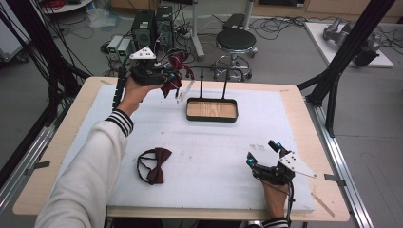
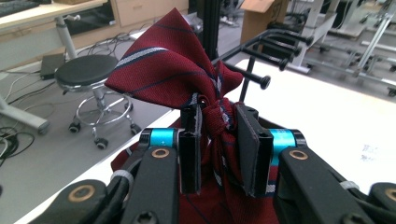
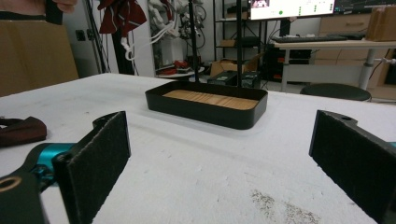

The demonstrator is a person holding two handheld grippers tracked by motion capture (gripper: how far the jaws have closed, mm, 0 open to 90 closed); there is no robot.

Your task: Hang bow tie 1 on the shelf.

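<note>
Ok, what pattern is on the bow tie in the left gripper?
Dark red with thin white and navy stripes; the bow tie shows best in the left gripper view.

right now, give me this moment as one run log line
left gripper: shut on striped bow tie, raised near rack | right gripper: open, resting on table | dark bow tie: on mat

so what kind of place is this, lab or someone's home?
Most likely a robotics lab or data-collection workspace. Desktop computers and loose cables sit on the floor behind the table, black frame struts flank it, and a monitor on a workbench shows in the right gripper view.
</note>
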